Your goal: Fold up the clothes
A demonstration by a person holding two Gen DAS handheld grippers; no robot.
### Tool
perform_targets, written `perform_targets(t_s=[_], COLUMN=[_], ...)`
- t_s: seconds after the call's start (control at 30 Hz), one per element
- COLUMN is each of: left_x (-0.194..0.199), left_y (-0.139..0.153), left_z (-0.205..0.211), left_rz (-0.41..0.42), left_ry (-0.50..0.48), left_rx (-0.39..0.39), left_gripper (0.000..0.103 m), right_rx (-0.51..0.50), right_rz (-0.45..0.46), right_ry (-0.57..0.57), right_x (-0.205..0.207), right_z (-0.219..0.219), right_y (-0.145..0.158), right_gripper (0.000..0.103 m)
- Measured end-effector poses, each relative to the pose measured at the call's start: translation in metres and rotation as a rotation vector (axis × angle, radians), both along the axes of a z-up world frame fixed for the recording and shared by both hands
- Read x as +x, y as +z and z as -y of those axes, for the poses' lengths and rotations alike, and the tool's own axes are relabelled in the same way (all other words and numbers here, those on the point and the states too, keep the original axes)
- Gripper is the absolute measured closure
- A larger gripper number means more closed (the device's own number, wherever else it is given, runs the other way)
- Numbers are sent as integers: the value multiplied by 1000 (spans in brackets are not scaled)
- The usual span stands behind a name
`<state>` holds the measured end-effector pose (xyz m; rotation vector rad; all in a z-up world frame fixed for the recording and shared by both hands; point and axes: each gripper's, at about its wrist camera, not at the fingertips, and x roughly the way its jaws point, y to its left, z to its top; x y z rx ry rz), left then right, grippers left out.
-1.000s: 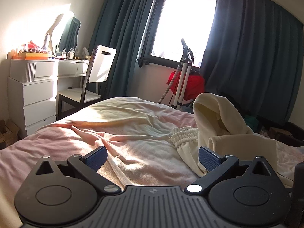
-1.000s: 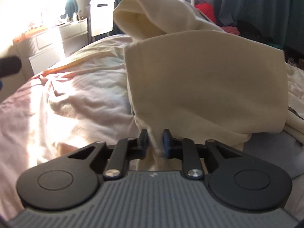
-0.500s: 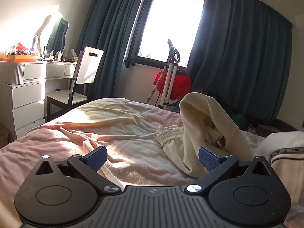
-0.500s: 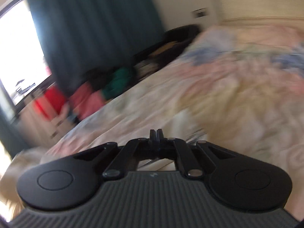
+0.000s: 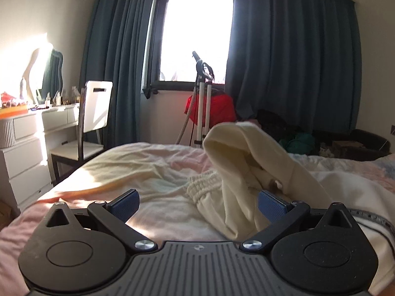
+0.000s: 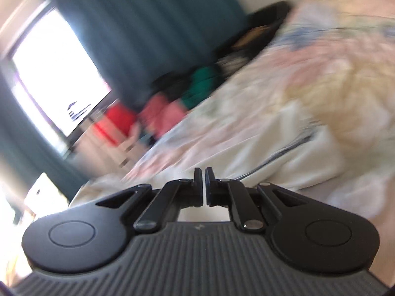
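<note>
1. Left wrist view, nearest: left gripper (image 5: 198,203) spread wide with nothing between its blue pads (image 5: 124,203); it hangs low over the bed (image 5: 103,172).
2. Just past the right-hand pad: cream garment (image 5: 237,172), heaped and partly standing up in a hump, elastic waistband (image 5: 205,188) showing on its left. It lies mid-bed, bunched, not flat.
3. At the right edge, near: a white fabric piece with a dark striped trim (image 5: 370,218); what kind of item, cannot tell.
4. Right wrist view, badly blurred: right gripper (image 6: 204,181) nearly closed, only a thin slit between the fingers, and no cloth seen in it. It points across the bedding toward the far wall, away from the cream heap.
5. Far: white chair (image 5: 96,109), dresser (image 5: 37,133), window (image 5: 197,32) with dark curtains (image 5: 291,56).
6. Judgement on the step: the heap needs spreading before any crease goes in. Best taken by two separated points, say waistband and a free edge, each pinch catching a single layer rather than a wad, then pulled taut and laid flat so edges line up. Whether this hump is mid-fold or just dropped, not settled here.
</note>
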<state>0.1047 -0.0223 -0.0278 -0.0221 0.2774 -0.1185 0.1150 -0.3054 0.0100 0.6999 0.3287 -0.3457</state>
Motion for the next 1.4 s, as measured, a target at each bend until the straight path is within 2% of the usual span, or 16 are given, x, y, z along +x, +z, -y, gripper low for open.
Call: perform_targets(t_s=[0.03,0.1,0.17,0.27,0.37,0.47,0.6,0.67,0.7,0.73,0.77,0.83,0.9,1.0,1.27,1.4], left_x=[14,48,81,138,204,267,336,352,354,351,346,321,293,237,30,-44], left_y=[7,22,39,63,75,70,35,18,15,14,13,19,26,50,65,18], left_z=[6,24,45,80,116,145,164,163,164,164,164,161,158,141,61,30], left_rz=[16,44,74,17,-131,-335,-604,-668,-669,-650,-629,-577,-523,-391,-217,-312], left_ry=[-15,-30,-23,-61,-123,-154,-34,19,21,12,1,-29,-59,-122,-246,-263], left_rx=[-4,-1,14,34,93,116,155,160,165,169,173,156,137,104,-4,-62], left_gripper=[0,0,0,0,0,0,2,10,22,39,46,77,86,90,92,92], right_rx=[-21,-45,-37,-6,0,-34,-24,-29,-31,-27,-23,-15,-19,-35,-221,-293], right_rz=[-9,-18,4,-6,-21,-53,-83,-89,-92,-99,-105,-118,-120,-106,57,121], right_ry=[35,77,121,147,160,155,195,195,192,191,189,187,178,162,86,111], right_x=[6,16,21,29,37,46,56,58,59,61,62,64,65,60,27,13], right_z=[-6,-12,-11,-10,-13,-17,-20,-19,-18,-18,-17,-16,-15,-16,-33,-47], right_y=[-1,-4,-9,-17,-26,-36,-48,-54,-56,-59,-62,-67,-68,-64,-28,-9], right_gripper=[93,77,53,34,28,28,27,28,28,28,28,27,28,28,28,27])
